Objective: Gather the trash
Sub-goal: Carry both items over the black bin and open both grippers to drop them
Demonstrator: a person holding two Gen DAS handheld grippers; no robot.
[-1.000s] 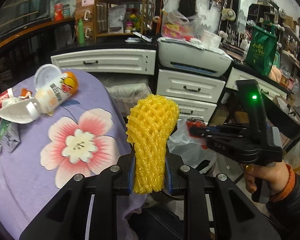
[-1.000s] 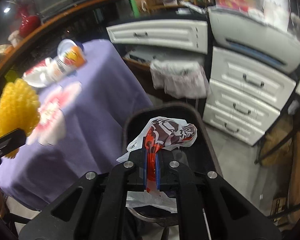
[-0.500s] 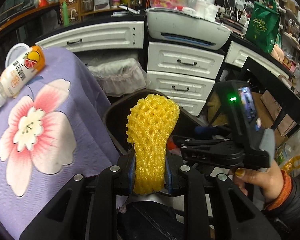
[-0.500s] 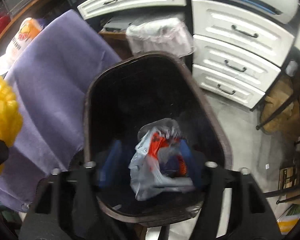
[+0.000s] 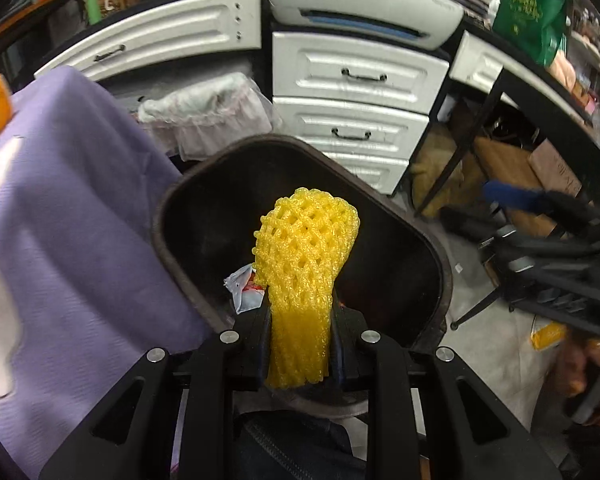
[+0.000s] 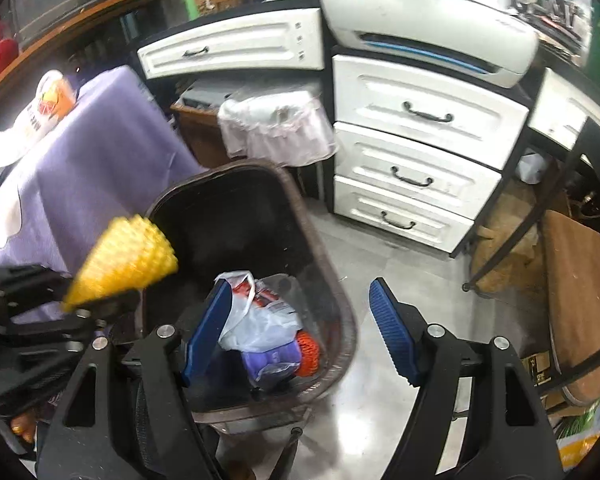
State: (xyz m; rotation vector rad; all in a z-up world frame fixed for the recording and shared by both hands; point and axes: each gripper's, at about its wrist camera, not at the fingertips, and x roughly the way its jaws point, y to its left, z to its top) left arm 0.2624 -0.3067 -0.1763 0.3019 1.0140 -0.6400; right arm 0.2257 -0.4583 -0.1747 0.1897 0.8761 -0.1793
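The left hand-held gripper (image 5: 300,344) pinches a yellow foam net (image 5: 306,256) over the dark bin (image 5: 432,240); its next move, likely, is to let go. The right hand-held gripper (image 6: 300,336) is opening, nothing between its pads, with a plastic wrapper (image 6: 256,320) lying in the bin below.

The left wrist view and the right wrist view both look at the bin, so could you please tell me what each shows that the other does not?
Only the left wrist view shows the green bag on the counter and the left tool shut on the yellow foam net close up.

Only the right wrist view shows the right tool, its jaws opening with nothing between them, and the purple and orange trash under the plastic bag in the bin.

Both show the dark bin, the net over it, the purple tablecloth and the white drawers.
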